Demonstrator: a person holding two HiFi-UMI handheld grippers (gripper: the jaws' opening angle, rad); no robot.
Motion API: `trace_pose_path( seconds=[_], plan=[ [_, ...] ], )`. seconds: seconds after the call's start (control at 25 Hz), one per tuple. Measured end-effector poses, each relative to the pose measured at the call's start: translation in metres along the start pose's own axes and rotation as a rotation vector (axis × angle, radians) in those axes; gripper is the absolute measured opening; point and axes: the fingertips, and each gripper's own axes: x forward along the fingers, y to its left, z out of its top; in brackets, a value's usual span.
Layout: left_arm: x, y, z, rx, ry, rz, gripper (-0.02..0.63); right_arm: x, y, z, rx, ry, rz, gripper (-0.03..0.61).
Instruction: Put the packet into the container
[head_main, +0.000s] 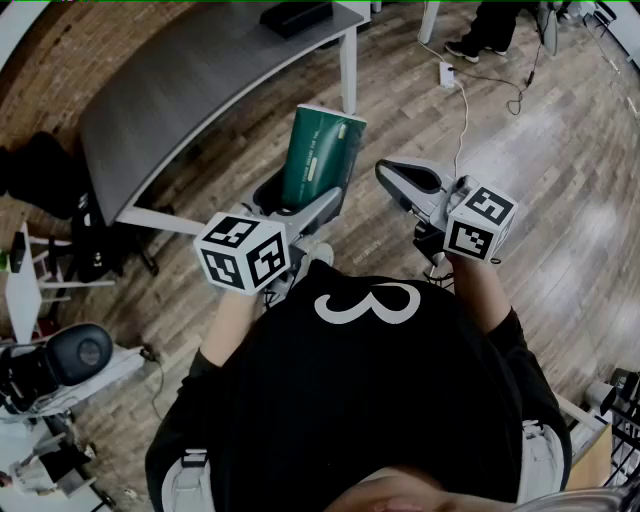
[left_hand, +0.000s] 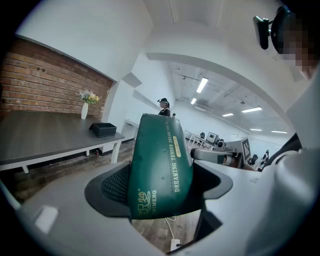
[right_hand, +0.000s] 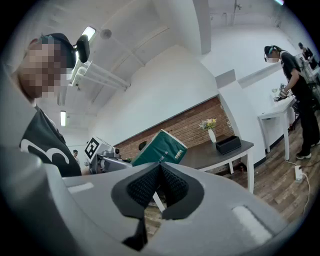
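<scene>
A dark green packet (head_main: 320, 158) with gold print stands between the jaws of my left gripper (head_main: 300, 205), which is shut on its lower end. In the left gripper view the packet (left_hand: 160, 165) fills the gap, both black pads pressed against its sides. It is held in the air, in front of the person's chest. My right gripper (head_main: 405, 180) is to its right, shut with nothing in it; its pads (right_hand: 172, 182) meet. The right gripper view shows the packet (right_hand: 160, 147) and left gripper (right_hand: 102, 157) beyond. No container is visible.
A dark grey table (head_main: 190, 80) with white legs stands ahead at the left, with a black box (head_main: 295, 15) and, in the left gripper view, a vase of flowers (left_hand: 85, 107). Wooden floor (head_main: 560, 180) with a cable and plug lies to the right. Another person stands far off (right_hand: 295, 90).
</scene>
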Motion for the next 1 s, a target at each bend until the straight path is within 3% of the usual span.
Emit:
trace_pose_path(
  seconds=[0.56,1.0],
  plan=[
    [0.017,0.000,0.017,0.008,-0.016,-0.050,0.410,-0.004,-0.021,0.006,0.024,-0.009,-0.030,0.002],
    [0.055,0.022,0.037,-0.029,-0.028,-0.104,0.410,0.004,-0.063,0.019,-0.001,-0.031,-0.063,0.002]
  ],
)
